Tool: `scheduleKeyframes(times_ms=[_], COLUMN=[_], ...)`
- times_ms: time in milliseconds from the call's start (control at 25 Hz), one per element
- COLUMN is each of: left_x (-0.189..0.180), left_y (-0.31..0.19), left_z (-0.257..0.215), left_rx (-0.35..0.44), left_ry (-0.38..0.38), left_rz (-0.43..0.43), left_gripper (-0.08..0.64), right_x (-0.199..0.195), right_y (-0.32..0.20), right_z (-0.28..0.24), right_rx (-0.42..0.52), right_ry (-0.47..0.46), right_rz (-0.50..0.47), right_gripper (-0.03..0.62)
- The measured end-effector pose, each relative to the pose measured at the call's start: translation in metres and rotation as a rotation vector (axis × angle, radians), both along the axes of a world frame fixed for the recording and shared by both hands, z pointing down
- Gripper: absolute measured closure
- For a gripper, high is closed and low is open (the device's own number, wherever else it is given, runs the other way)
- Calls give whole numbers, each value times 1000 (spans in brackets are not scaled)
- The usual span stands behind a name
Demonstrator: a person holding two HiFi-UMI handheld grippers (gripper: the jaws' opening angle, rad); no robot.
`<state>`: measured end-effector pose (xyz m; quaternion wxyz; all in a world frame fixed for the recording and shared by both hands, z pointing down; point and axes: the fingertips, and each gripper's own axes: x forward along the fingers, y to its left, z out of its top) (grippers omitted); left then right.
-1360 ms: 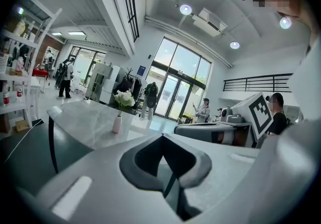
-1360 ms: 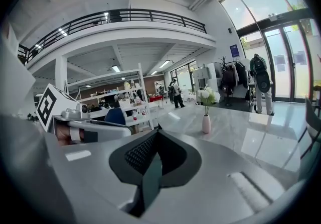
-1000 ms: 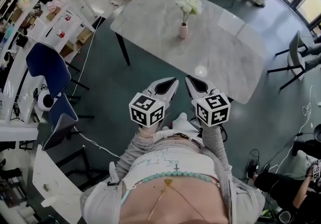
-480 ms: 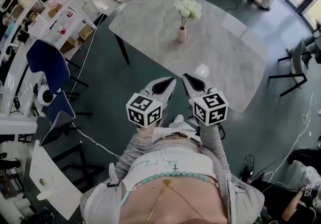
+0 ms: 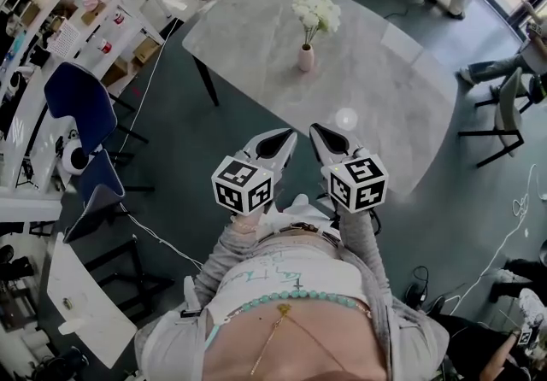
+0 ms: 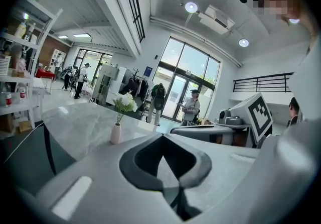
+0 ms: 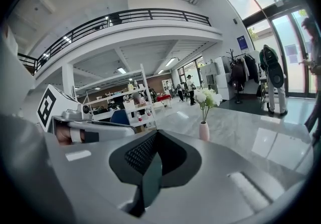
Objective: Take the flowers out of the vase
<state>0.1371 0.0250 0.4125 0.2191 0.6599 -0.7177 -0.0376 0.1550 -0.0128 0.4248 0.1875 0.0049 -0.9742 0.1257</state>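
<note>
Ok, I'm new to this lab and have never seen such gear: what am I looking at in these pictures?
A person holds a two-jaw gripper in each hand: the left gripper and the right gripper, each carrying a cube with square markers. One picture comes from a camera on the person's head, looking down; the other two come from cameras riding on the grippers, looking along their jaws. On the grey table stands a small pink vase with white flowers. Both grippers are shut and hold nothing, well short of the vase.
</note>
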Motion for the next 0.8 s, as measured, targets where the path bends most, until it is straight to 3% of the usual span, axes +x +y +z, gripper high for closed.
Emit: scheduleKeyframes(times_ms=[440,800], left_x=[-16,-55], left_y=[-26,-45], left_z=[8,3], left_rx=[0,12], left_ry=[14,14], left_rz=[95,180], left_gripper=[558,558], right_x=[-12,-55], right_y=[-25,-33], right_z=[6,2], right_rx=[6,22], right_ry=[14,19], right_rz=[93,141], right_gripper=[566,566])
